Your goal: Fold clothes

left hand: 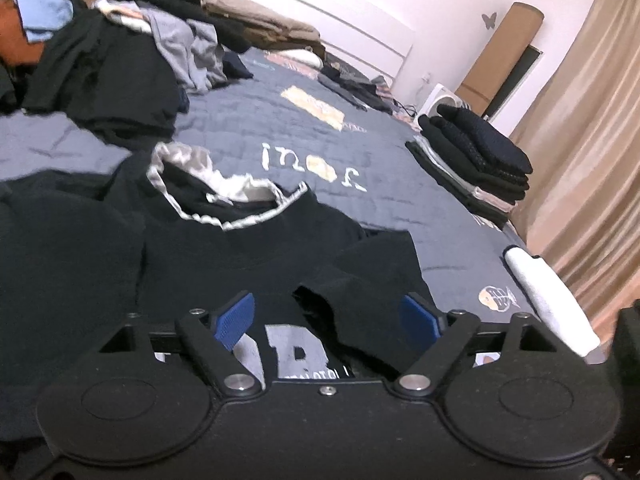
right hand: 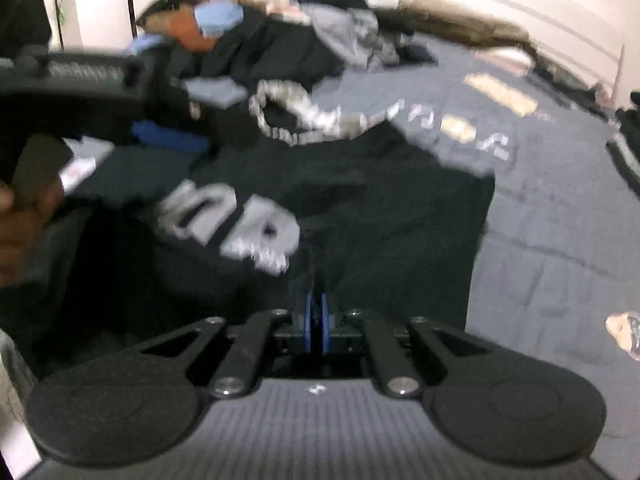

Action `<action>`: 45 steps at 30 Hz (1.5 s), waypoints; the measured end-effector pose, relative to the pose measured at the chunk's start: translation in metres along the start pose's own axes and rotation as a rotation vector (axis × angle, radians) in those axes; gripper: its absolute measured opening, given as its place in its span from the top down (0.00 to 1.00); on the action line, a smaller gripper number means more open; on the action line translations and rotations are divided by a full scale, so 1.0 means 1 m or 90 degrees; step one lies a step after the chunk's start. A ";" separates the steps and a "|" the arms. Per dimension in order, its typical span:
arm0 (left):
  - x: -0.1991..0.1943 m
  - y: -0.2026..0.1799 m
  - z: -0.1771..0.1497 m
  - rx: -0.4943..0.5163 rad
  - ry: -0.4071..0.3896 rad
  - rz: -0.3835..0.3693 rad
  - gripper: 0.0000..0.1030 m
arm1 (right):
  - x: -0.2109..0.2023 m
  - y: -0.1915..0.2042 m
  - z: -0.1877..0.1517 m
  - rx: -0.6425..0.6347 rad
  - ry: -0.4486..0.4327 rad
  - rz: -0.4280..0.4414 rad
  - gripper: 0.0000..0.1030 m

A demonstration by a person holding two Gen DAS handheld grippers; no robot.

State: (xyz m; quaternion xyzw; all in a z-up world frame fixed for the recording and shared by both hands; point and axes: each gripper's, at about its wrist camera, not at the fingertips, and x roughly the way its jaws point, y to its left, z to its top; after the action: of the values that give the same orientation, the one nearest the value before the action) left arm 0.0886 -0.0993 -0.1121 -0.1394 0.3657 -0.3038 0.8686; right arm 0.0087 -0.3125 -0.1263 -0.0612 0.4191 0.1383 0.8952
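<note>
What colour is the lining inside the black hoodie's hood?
Shiny silver-grey lining on the black hoodie; clearest in the left wrist view.

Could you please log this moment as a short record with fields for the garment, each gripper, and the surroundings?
garment: black sweatshirt with grey lettering, spread on the bed
left gripper: open, hovering over a folded-in sleeve
right gripper: shut, apparently pinching sweatshirt fabric; view blurred
folded stack: dark clothes near the bed's right edge
unfolded pile: far left
</note>
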 end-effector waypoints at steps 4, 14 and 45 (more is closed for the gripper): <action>0.020 0.008 -0.002 -0.035 0.025 -0.025 0.22 | -0.003 -0.008 0.000 0.019 -0.005 0.012 0.94; 0.076 0.023 -0.007 -0.143 0.052 -0.041 0.25 | -0.006 -0.023 -0.001 0.044 -0.018 0.021 0.94; 0.077 0.031 0.028 -0.080 0.039 -0.009 0.55 | -0.020 -0.040 0.008 0.108 -0.057 0.103 0.85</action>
State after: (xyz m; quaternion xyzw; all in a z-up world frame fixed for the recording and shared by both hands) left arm 0.1644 -0.1234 -0.1495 -0.1869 0.4097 -0.2909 0.8442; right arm 0.0146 -0.3532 -0.1057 0.0550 0.3927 0.1766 0.9009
